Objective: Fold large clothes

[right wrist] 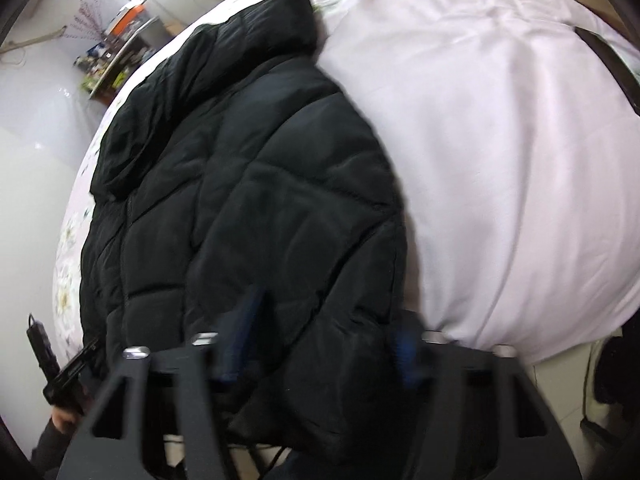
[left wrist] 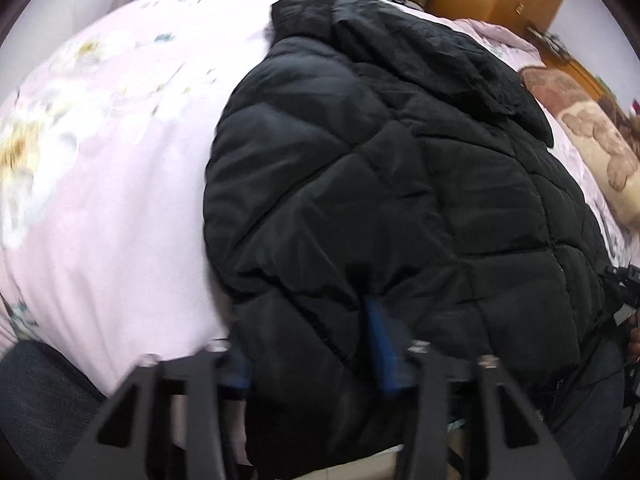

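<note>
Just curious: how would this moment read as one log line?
black puffer jacket flat on pink bedsheet | left gripper at hem, fabric between fingers | right gripper likewise

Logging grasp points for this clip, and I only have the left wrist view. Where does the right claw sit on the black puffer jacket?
Observer: The right claw straddles the puffer jacket at its bottom hem, close to the side edge next to the open bedding. Fabric lies between its fingers.
Operator: Anything lying on the bed beyond that edge?
Observer: Only a dark strap-like band, far across the pale bedding and well clear of the jacket.
</note>
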Motion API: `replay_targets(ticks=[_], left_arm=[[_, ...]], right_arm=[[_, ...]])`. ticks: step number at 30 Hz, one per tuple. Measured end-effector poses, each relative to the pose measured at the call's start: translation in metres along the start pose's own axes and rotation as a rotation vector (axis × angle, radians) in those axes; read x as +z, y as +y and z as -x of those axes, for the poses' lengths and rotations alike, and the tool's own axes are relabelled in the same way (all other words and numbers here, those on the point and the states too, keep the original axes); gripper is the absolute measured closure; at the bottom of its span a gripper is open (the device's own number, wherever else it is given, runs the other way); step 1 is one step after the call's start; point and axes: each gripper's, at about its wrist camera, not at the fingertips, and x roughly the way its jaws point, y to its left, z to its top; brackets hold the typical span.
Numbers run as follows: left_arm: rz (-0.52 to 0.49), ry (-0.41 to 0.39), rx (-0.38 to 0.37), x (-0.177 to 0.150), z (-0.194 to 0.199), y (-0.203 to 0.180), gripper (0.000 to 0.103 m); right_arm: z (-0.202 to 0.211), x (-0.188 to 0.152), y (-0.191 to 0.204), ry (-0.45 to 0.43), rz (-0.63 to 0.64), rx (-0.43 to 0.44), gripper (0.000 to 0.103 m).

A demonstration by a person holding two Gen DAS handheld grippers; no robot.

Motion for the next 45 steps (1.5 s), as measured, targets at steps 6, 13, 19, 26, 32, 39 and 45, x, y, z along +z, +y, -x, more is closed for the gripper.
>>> replay_targets(ticks=[6,13,19,26,32,39,45], left_arm=[[0.043,-0.1,-0.095,0.02,0.053,0.001,0.088],[0.084,-0.279,-0.184,0.04,0.127,0.009,0.089],[0.111,-0.367,-0.243,0.032,0.168,0.022,0.089],[0.149,-0.381,-0.304,0.021,0.179,0.036,0.089],[0.231,-0.371,-0.315,0.037,0.169,0.051,0.089],[0.247,-0.399,-0.322,0.11,0.158,0.05,0.089],[0.307,-0.342,-0.327,0.196,0.104,0.055,0.088]], right_arm=[[0.029,0.004,0.012,-0.048,0.006,0.083,0.089],[0.087,0.005,0.043,-0.182,0.045,0.194,0.092],[0.134,-0.012,0.052,-0.275,0.063,0.258,0.092],[0.157,-0.021,0.054,-0.328,0.036,0.3,0.092],[0.148,-0.006,0.054,-0.327,0.011,0.312,0.092],[0.139,0.061,0.06,-0.357,0.003,0.315,0.092],[0.101,0.141,0.081,-0.322,0.015,0.241,0.091]])
